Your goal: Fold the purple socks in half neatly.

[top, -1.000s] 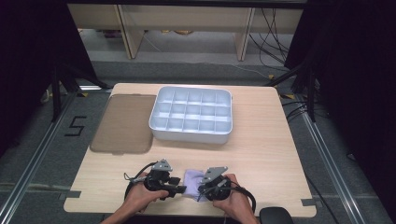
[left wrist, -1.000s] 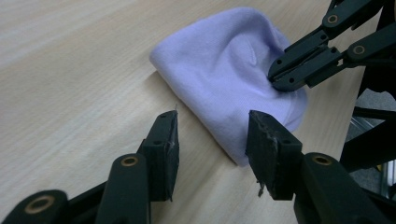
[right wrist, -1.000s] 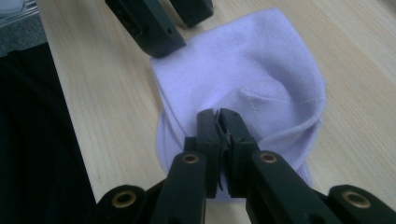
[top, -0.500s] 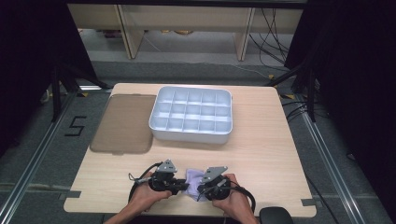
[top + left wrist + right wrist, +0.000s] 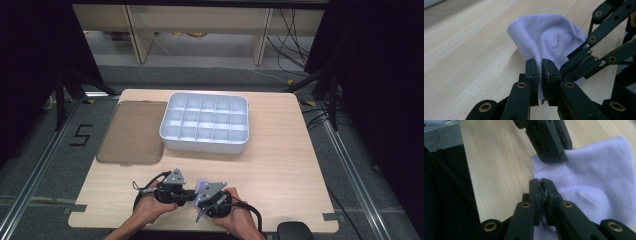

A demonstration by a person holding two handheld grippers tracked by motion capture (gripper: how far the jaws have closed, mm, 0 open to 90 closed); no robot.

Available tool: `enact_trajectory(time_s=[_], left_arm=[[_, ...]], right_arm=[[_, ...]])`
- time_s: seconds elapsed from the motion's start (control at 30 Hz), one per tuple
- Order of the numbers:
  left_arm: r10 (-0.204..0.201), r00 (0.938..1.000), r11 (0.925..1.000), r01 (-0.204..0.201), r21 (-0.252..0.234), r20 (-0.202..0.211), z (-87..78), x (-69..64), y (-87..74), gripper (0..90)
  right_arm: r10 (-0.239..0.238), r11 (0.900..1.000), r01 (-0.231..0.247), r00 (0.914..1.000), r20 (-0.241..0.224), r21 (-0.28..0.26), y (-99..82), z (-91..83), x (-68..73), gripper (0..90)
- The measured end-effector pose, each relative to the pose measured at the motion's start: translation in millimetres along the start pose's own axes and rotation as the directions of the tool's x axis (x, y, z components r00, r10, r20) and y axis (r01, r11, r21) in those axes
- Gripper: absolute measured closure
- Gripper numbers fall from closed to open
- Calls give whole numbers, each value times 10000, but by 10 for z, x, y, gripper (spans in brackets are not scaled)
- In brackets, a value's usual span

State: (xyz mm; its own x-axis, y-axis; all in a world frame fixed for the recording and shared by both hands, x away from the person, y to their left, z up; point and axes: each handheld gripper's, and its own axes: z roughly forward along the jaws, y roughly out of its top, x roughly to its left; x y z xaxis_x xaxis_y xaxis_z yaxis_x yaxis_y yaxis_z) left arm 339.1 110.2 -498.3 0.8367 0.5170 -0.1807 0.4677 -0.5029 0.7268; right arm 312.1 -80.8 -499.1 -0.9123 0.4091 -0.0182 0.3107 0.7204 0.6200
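1. Both jaws are pressed together on the lilac cloth (image 5: pixel 549 42): the left gripper (image 5: pixel 541 75) has just been closing and now pinches one edge, the right gripper (image 5: pixel 541 192) pinches another edge.
2. Between the two grippers the cloth bulges up, at the near edge of the counter (image 5: pixel 280 165), in the middle.
3. Farther away stands a white compartment tray (image 5: pixel 205 145), and left of it lies a grey lid (image 5: pixel 132 132).

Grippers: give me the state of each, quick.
Left gripper: fingers have just been closing, now shut on the pale lilac cloth.
Right gripper: shut on the same cloth.
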Motion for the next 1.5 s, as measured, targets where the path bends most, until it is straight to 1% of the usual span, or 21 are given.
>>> enact_trajectory(time_s=[0.07, 0.13, 0.2, 0.3, 0.33, 0.37, 0.4, 0.43, 0.47, 0.6, 0.73, 0.77, 0.8, 0.83, 0.93, 1.03, 1.17, 1.27, 1.33, 1.47, 1.5], left_arm=[[128, 9999, 9999, -127, 71, -60, -18, 12, 9, 832], [-128, 9999, 9999, 129, -54, 31, -26, 1, 6, 832], [103, 9999, 9999, -103, 0, 0, -35, 14, 4, 832], [162, 9999, 9997, -162, 156, -32, -50, 16, 9, 831], [97, 10000, 9998, -98, 182, 18, -47, 12, 11, 831], [416, 9991, 9988, -415, 266, -43, -54, 23, 23, 831], [261, 9997, 9994, -260, 209, -34, -41, -4, 31, 831], [517, 9986, 9982, -514, 314, -96, -47, 0, 40, 831], [326, 9994, 9992, -325, 223, -66, -36, -17, 39, 831], [536, 9985, 9984, -534, 198, -66, -45, -11, 54, 833], [405, 9991, 9990, -402, 191, -112, -46, -18, 45, 833], [432, 9990, 9989, -430, 195, -118, -50, -19, 44, 833], [470, 9988, 9987, -468, 185, -110, -54, -20, 46, 833], [676, 9977, 9975, -674, 199, -88, -61, -13, 51, 833], [429, 9990, 9990, -427, 118, -151, -72, -28, 50, 834], [655, 9978, 9977, -652, 158, -143, -83, -21, 57, 834], [656, 9978, 9978, -654, 106, -137, -90, -36, 67, 834], [692, 9975, 9976, -692, 25, -155, -105, -57, 80, 834], [791, 9968, 9969, -790, 50, -141, -121, -61, 92, 834], [698, 9975, 9974, -700, -182, -101, -133, -104, 114, 834], [901, 9959, 9957, -902, -210, -52, -141, -107, 125, 834]], right_arm=[[-117, 9999, 118, 9999, -97, 65, 24, 13, -7, 871], [25, 10000, -25, 10000, -94, -13, 22, 14, -1, 868], [125, 9997, -131, 9996, -264, -212, 20, -26, -35, 865], [398, 9976, -378, 9986, 339, -583, 43, -178, -158, 868], [262, 9969, -217, 9979, 589, -757, 50, -206, -228, 870], [418, 9960, -342, 9949, 923, -825, 52, -219, -288, 870], [568, 9959, -486, 9923, 1100, -763, 49, -192, -413, 871], [650, 9957, -572, 9919, 1093, -731, 47, -153, -450, 871], [641, 9966, -580, 9921, 1074, -592, 48, -115, -478, 872], [474, 9989, -470, 9934, 1048, -62, 44, -25, -514, 877], [570, 9981, -536, 9910, 1211, -311, 35, -70, -506, 870], [786, 9951, -714, 9909, 1096, -681, 34, -159, -482, 868], [786, 9951, -714, 9909, 1096, -681, 34, -159, -482, 868], [908, 9940, -831, 9894, 1129, -709, 8, -289, -437, 867], [872, 9932, -788, 9914, 977, -859, -66, -371, -387, 866], [1252, 9906, -1198, 9885, 847, -657, -214, -468, -283, 865], [1458, 9885, -1431, 9878, 554, -491, -289, -416, -267, 866], [1306, 9913, -1300, 9910, 286, -197, -301, -297, -299, 868], [1230, 9923, -1225, 9919, 307, -181, -300, -270, -301, 869], [1600, 9871, -1595, 9866, 311, -166, -277, -253, -290, 870], [1357, 9907, -1354, 9903, 313, -125, -270, -247, -308, 870]])
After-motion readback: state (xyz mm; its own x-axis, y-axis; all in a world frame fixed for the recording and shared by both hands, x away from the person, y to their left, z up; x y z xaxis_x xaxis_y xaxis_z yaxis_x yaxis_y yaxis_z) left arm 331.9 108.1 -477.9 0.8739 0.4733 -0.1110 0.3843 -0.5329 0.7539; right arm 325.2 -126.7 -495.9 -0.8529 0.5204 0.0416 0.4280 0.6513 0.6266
